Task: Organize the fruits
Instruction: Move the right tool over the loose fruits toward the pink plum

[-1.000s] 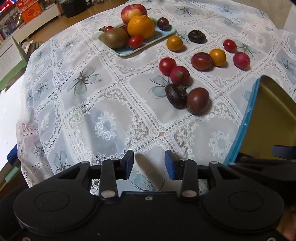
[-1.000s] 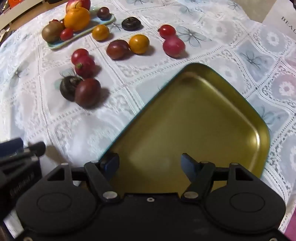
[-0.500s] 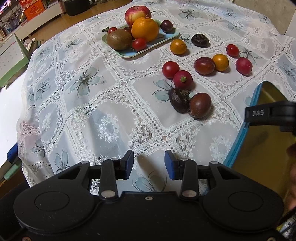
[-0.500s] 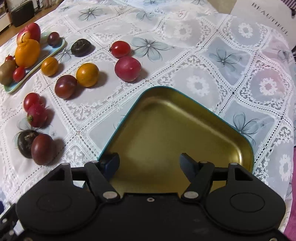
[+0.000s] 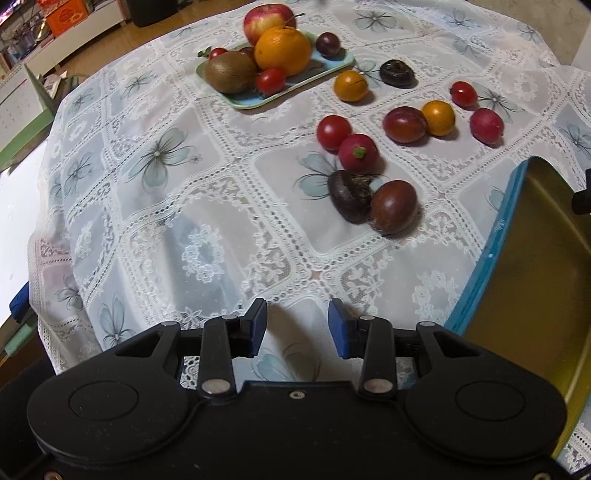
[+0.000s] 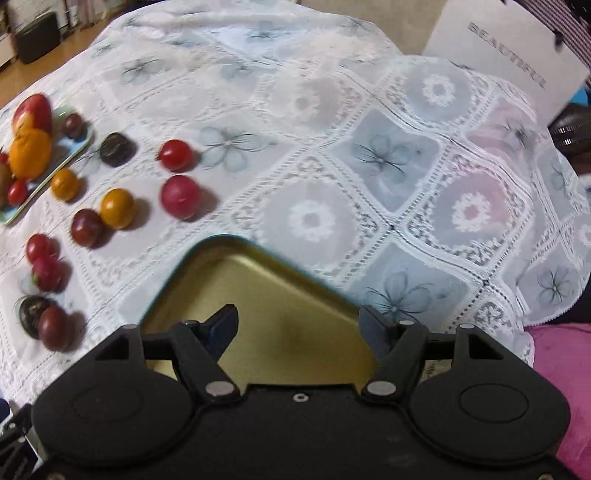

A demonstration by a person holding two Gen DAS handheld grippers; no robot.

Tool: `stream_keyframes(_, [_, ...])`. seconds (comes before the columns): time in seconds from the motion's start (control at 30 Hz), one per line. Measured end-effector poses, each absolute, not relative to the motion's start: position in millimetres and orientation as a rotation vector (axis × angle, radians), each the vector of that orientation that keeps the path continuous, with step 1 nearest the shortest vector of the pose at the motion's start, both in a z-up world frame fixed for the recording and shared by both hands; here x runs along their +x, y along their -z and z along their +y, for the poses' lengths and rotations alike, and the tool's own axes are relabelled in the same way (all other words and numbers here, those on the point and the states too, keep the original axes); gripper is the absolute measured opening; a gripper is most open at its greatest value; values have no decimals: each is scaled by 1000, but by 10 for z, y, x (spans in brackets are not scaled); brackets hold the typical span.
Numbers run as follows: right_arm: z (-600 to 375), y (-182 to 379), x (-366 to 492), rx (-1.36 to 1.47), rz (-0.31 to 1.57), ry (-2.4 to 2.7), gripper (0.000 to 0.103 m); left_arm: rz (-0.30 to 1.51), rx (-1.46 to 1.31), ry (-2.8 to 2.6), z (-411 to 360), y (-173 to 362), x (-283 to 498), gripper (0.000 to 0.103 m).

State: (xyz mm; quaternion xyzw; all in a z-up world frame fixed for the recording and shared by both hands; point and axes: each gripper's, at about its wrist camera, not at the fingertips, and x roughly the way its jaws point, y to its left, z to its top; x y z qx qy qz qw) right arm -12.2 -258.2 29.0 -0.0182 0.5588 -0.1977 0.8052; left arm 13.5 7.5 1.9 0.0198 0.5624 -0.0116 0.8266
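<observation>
Several small fruits lie loose on the lace tablecloth: a dark brown plum (image 5: 393,211) beside a black fruit (image 5: 349,195), a red tomato (image 5: 333,131), a pink one (image 5: 358,152) and an orange one (image 5: 438,117). A light blue tray (image 5: 240,100) at the back carries an orange (image 5: 282,50), an apple (image 5: 266,18) and a kiwi (image 5: 231,72). An empty gold tray (image 6: 280,295) with a teal rim lies at the near right. My left gripper (image 5: 297,328) is open above the table's near edge. Over the gold tray my right gripper (image 6: 297,326) hangs open and empty.
A white paper bag (image 6: 509,55) stands at the far right corner. A pink cushion (image 6: 561,373) lies beyond the table's right edge. A dark box (image 6: 37,37) and wooden floor are at the far left.
The right gripper has swung to the right, so the gold tray slid lower in its view and the fruits shifted left. The left gripper moved slightly forward.
</observation>
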Motion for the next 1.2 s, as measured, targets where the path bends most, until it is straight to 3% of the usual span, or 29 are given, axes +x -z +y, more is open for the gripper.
stream_keyframes(0.57, [-2623, -114, -134, -131, 1184, 441, 73, 1022, 181, -87, -296, 130, 1, 47])
stream_keyframes(1.2, [-2257, -371, -220, -173, 1070, 381, 73, 1014, 144, -70, -233, 134, 20, 50])
